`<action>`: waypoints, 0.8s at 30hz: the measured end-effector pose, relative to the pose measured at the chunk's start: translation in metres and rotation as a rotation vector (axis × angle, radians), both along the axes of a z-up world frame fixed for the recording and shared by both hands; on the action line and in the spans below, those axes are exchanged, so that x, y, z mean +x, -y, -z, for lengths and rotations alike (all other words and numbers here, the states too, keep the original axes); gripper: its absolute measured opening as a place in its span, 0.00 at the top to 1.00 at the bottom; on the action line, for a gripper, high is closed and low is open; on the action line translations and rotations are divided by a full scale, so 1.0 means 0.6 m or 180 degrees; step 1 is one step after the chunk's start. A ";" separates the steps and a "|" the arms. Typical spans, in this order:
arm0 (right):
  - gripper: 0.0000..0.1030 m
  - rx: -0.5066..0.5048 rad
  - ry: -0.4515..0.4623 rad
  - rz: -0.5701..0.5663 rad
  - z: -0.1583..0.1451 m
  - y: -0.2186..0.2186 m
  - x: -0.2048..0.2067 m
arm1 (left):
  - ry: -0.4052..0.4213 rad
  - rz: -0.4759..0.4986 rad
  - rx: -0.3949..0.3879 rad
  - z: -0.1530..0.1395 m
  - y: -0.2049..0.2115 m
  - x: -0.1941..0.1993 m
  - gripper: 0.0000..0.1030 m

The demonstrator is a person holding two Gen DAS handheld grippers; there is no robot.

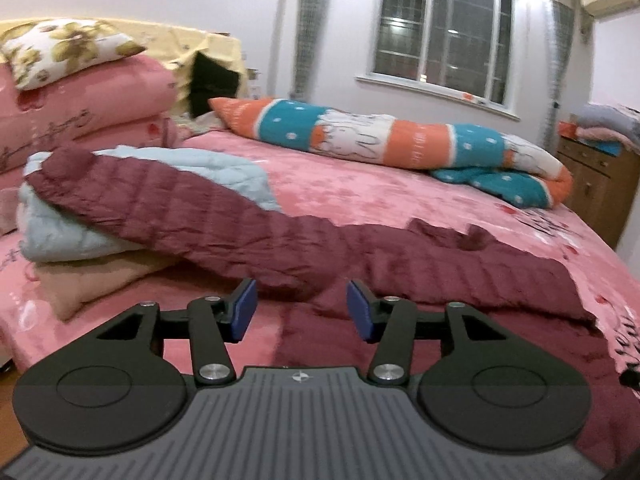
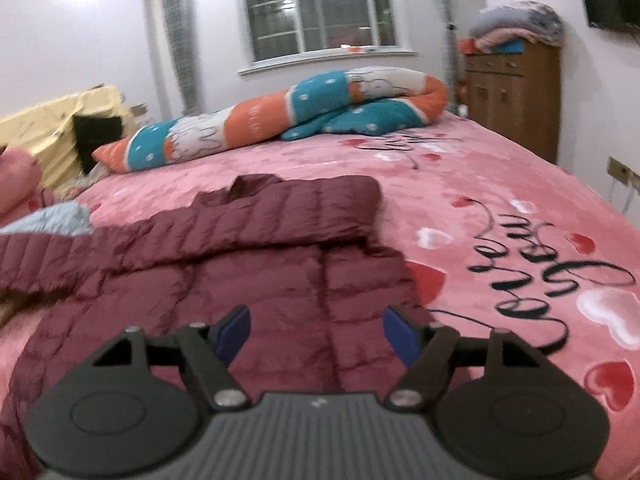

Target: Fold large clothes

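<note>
Jacket [image 2: 248,264]: spread flat on bed [image 2: 500,184], frame centre, ready for folding.
Left gripper [image 1: 302,306]: fingers apart, empty, lower centre.
Right gripper [image 2: 316,334]: fingers wide, empty, above jacket.

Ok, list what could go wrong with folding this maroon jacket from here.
1. One sleeve of the maroon jacket lies draped over the stack of folded bedding; pulling it may drag that stack over.
2. Both the left gripper and the right gripper are open and hold nothing; the puffy quilted fabric could slip from a shallow pinch.
3. The pink blanket underneath is plush, so the fingers might catch it along with the jacket.
</note>
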State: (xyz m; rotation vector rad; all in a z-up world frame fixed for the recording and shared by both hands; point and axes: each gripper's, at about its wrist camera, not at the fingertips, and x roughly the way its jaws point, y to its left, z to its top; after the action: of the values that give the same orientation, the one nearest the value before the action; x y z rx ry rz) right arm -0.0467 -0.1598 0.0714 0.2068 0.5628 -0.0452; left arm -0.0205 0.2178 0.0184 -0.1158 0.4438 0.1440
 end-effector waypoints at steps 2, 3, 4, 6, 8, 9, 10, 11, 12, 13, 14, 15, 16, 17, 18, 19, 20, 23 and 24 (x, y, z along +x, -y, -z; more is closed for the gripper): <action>0.26 -0.0040 0.0019 -0.0112 0.002 -0.013 0.005 | -0.0006 -0.0113 -0.0042 -0.002 -0.018 0.008 0.36; 0.25 -0.0059 0.0030 -0.0153 0.003 -0.018 0.008 | -0.0008 -0.0167 -0.0066 -0.003 -0.026 0.011 0.35; 0.25 -0.0071 0.0040 -0.0194 0.004 -0.023 0.011 | -0.0004 -0.0245 -0.0099 -0.003 -0.039 0.018 0.34; 0.25 -0.0069 0.0051 -0.0263 0.008 -0.029 0.016 | 0.0001 -0.0381 -0.0168 -0.004 -0.066 0.028 0.33; 0.25 -0.0080 0.0048 -0.0291 0.012 -0.031 0.021 | 0.0012 -0.0542 -0.0274 -0.005 -0.098 0.042 0.33; 0.25 -0.0088 0.0042 -0.0296 0.014 -0.032 0.024 | 0.0025 -0.0620 -0.0339 -0.006 -0.116 0.049 0.33; 0.25 -0.0098 0.0037 -0.0298 0.016 -0.033 0.027 | 0.0041 -0.0685 -0.0407 -0.007 -0.132 0.055 0.33; 0.25 -0.0104 0.0032 -0.0297 0.018 -0.034 0.029 | 0.0067 -0.0758 -0.0496 -0.009 -0.152 0.061 0.33; 0.25 -0.0106 0.0025 -0.0291 0.020 -0.034 0.032 | 0.0102 -0.0832 -0.0584 -0.010 -0.170 0.067 0.33; 0.25 -0.0101 0.0017 -0.0285 0.021 -0.034 0.034 | 0.0130 -0.0903 -0.0661 -0.010 -0.187 0.072 0.33; 0.25 -0.0091 0.0010 -0.0276 0.023 -0.034 0.037 | 0.0158 -0.0982 -0.0732 -0.009 -0.204 0.075 0.33; 0.25 -0.0083 0.0006 -0.0264 0.025 -0.033 0.040 | 0.0185 -0.1061 -0.0799 -0.008 -0.221 0.077 0.34; 0.24 -0.0075 -0.0003 -0.0249 0.026 -0.032 0.043 | 0.0211 -0.1136 -0.0874 -0.005 -0.239 0.084 0.34; 0.24 -0.0067 -0.0011 -0.0233 0.028 -0.030 0.046 | 0.0241 -0.1191 -0.0944 -0.002 -0.256 0.091 0.34; 0.24 -0.0059 -0.0019 -0.0220 0.030 -0.030 0.049 | 0.0274 -0.1231 -0.1005 0.000 -0.271 0.097 0.34; 0.24 -0.0049 -0.0028 -0.0210 0.032 -0.029 0.052 | 0.0303 -0.1265 -0.1061 0.003 -0.286 0.102 0.34; 0.24 -0.0045 -0.0039 -0.0205 0.033 -0.029 0.055 | 0.0338 -0.1299 -0.1123 0.006 -0.301 0.108 0.35; 0.24 -0.0084 -0.0049 -0.0229 0.039 -0.034 0.064 | 0.0444 -0.1403 -0.1278 0.014 -0.334 0.121 0.36; 0.24 -0.0101 -0.0056 -0.0251 0.041 -0.037 0.067 | 0.0463 -0.1415 -0.1301 0.015 -0.351 0.131 0.36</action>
State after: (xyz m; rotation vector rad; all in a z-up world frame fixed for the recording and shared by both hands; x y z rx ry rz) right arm -0.0068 -0.1376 0.0471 0.1533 0.5870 0.0206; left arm 0.0582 0.4282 0.0097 -0.6243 0.2914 0.4779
